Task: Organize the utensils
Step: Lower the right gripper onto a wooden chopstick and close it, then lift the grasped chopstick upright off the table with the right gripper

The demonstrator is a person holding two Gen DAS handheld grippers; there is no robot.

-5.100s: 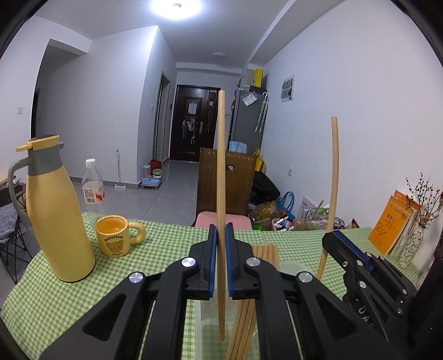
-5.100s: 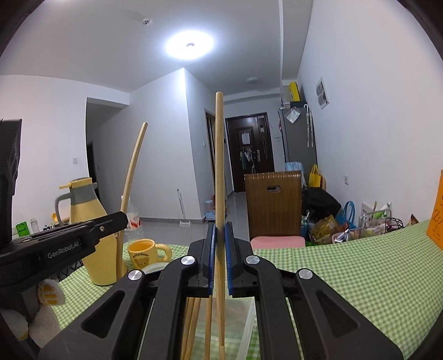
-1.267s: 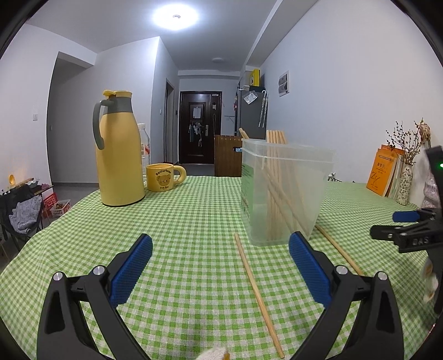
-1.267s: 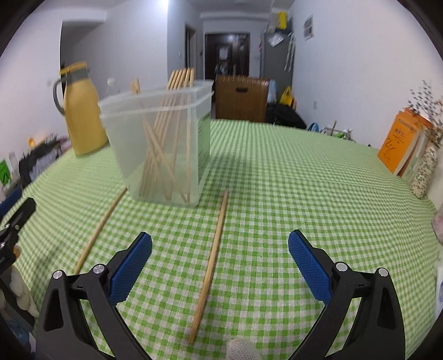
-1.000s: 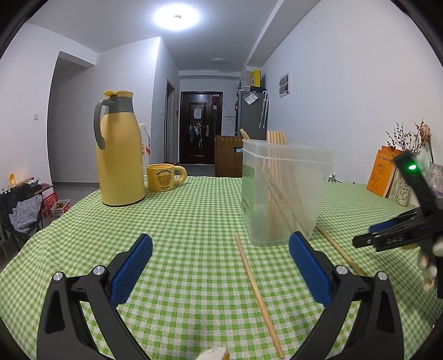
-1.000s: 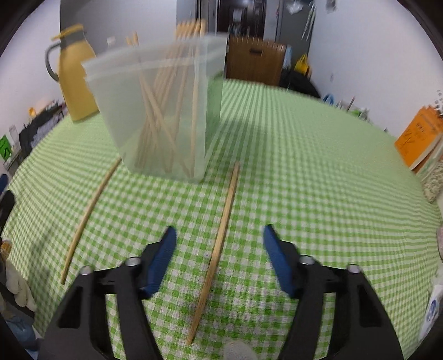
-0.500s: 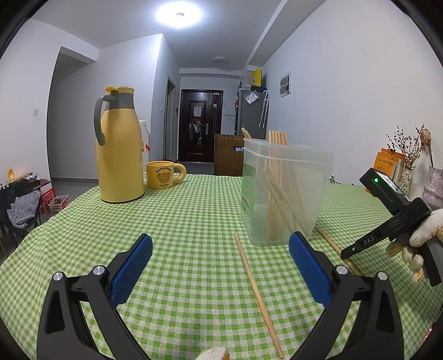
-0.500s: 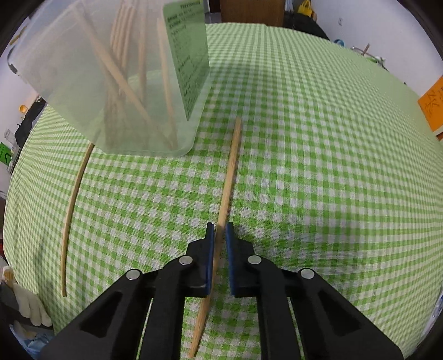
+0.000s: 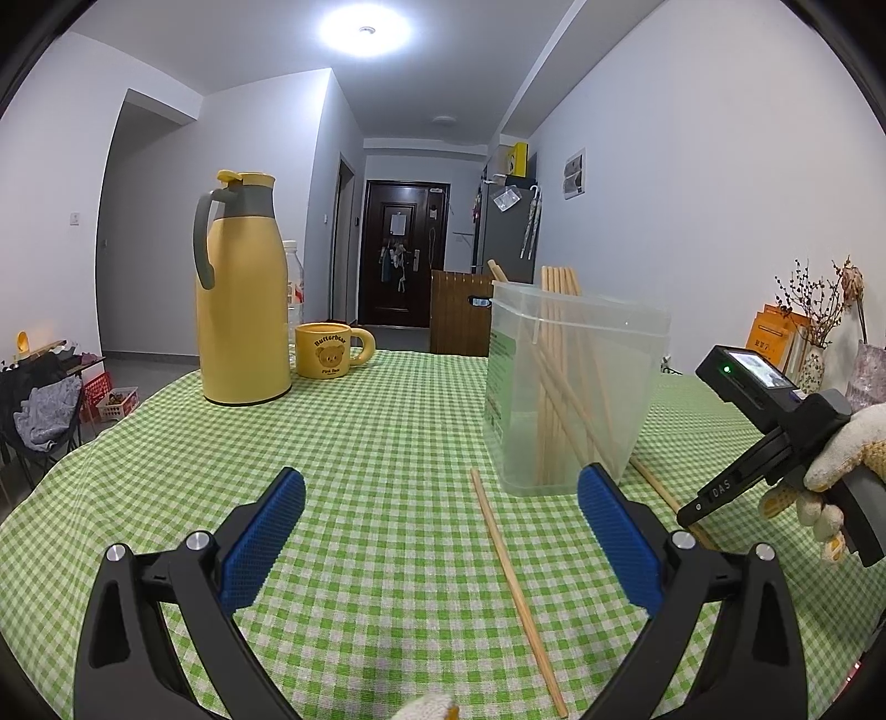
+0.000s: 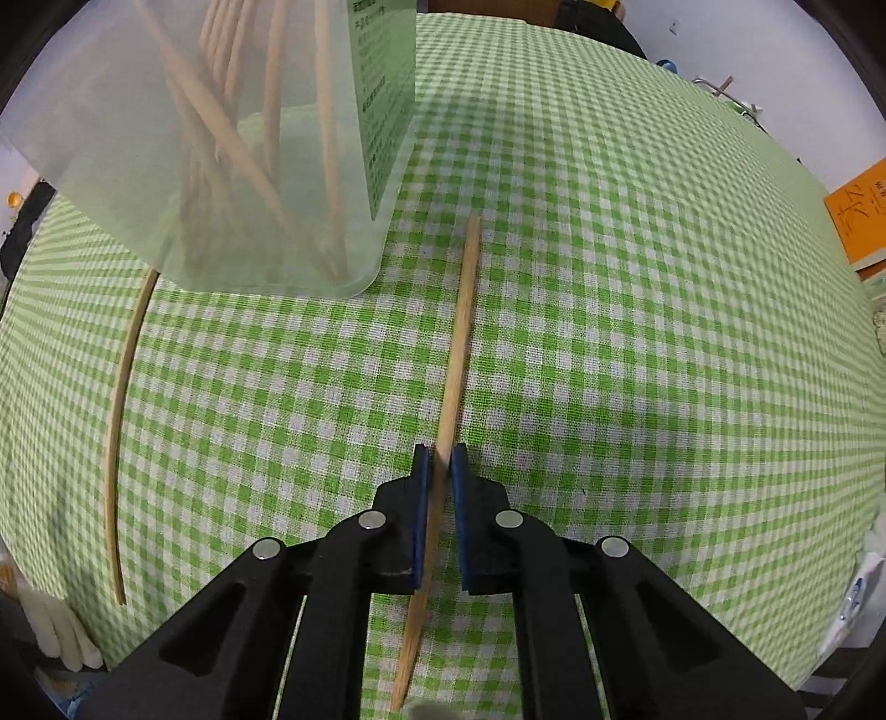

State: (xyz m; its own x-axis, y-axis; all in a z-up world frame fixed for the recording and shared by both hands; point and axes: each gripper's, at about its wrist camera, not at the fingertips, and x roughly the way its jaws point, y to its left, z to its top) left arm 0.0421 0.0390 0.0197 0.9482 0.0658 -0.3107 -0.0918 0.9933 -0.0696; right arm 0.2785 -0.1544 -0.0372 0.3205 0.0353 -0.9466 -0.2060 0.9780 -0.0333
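R gripper (image 10: 438, 459) has tipped down over the counter (image 10: 637, 310) and its fingers have closed on the loose chopstick (image 10: 462, 310) lying just beside the clear container (image 10: 232, 144), stick not yet lifted. L gripper (image 9: 437, 515) hangs wide open & empty, other chopstick (image 9: 512, 576) lying between its fingers. Next, prob: lift and drop it in w/ the rest.

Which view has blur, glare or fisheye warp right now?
Left wrist view: sharp, ceiling light blown out, walls bowed near the edges. Right wrist view: clear container slightly soft, checked tablecloth bulges strongly, chopstick in the right gripper sharp.
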